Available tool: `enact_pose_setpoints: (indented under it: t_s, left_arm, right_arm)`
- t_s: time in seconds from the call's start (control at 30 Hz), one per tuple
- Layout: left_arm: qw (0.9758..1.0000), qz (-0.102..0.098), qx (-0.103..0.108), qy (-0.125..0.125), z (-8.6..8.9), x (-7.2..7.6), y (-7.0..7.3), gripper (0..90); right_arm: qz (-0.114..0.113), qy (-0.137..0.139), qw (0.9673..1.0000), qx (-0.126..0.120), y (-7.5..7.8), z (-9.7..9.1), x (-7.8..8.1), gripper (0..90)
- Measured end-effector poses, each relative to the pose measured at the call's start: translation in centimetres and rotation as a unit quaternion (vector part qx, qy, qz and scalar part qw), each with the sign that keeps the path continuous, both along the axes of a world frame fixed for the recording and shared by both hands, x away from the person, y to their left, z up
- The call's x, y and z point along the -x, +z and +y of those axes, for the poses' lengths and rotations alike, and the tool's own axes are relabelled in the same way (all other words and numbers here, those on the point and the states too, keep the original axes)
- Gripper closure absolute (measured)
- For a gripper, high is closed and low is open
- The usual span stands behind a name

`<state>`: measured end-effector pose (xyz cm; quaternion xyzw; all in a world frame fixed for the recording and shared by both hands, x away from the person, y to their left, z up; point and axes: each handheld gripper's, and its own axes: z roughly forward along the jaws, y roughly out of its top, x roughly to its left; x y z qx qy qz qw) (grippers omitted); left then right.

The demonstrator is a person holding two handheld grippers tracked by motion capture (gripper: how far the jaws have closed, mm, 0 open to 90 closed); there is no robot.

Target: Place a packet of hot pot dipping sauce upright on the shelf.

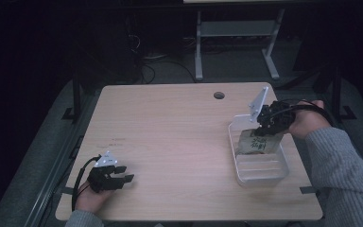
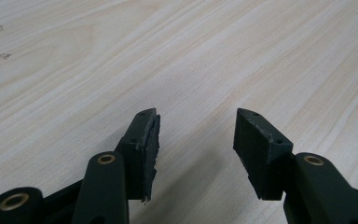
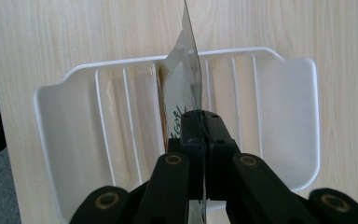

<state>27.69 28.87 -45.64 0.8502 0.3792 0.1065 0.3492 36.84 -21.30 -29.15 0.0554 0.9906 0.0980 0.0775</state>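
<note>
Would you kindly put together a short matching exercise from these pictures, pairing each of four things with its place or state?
Things:
1. left gripper
2. right gripper
3. white tray
4. round hole

Places or states:
A. lies on the right part of the table, holding a packet
B. open, with nothing between its jaws
C. sits in the tabletop near the far edge
D. shut on a thin clear packet above the tray

Pairs: 1-B, 2-D, 3-A, 4-C
</note>
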Motion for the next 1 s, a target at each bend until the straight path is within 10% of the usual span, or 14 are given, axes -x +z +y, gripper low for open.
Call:
enact_pose_setpoints:
  t_s: [1.0]
  left_arm:
    - [1.0, 0.0, 0.0, -0.003, -0.1, 0.0, 0.0, 48.9]
  right_arm:
    - [-0.027, -0.047, 0.9965, -0.063, 1.6, -1.5, 0.7, 69.0]
